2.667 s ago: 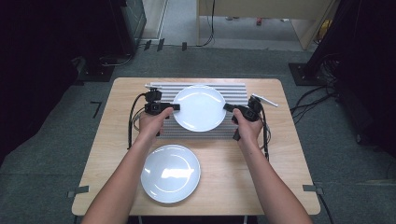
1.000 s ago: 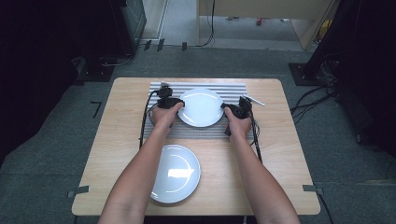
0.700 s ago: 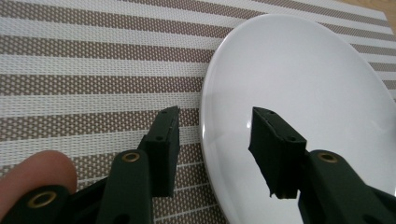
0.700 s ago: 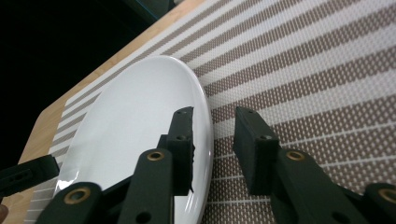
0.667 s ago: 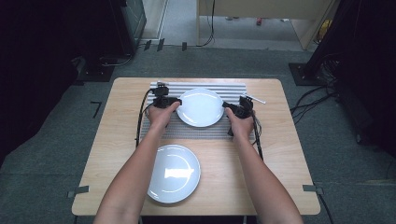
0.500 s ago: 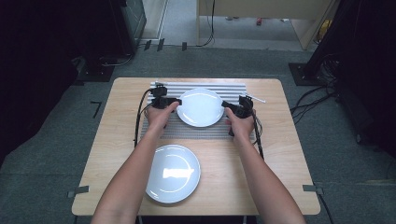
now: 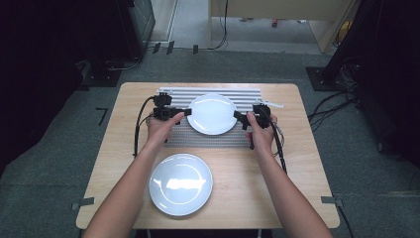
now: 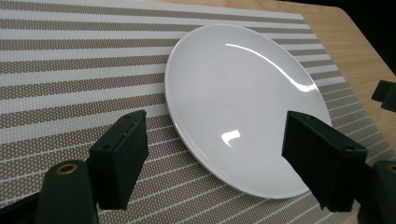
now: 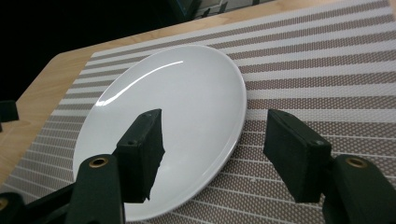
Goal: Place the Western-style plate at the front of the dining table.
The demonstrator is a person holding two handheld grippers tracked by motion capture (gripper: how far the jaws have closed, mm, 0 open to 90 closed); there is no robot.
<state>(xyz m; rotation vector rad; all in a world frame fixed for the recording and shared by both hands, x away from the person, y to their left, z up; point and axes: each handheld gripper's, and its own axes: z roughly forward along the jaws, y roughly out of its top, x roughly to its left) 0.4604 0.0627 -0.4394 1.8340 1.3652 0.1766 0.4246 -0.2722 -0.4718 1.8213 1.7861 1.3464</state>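
On striped mat (image 7: pixel 208 136) — plate (image 7: pixel 213 114), tools freshly parted.

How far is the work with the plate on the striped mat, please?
Done: the far plate lies flat on the striped mat. In hand: the left gripper and right gripper have just been opening; their jaws stand off the rim, gripping nothing. Left: probably the near plate, lying on the bare table.

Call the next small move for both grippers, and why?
Probably back both off sideways. The plate lies flat on the striped mat; left gripper and right gripper have just been opening, jaws apart at its rim, pads off it.
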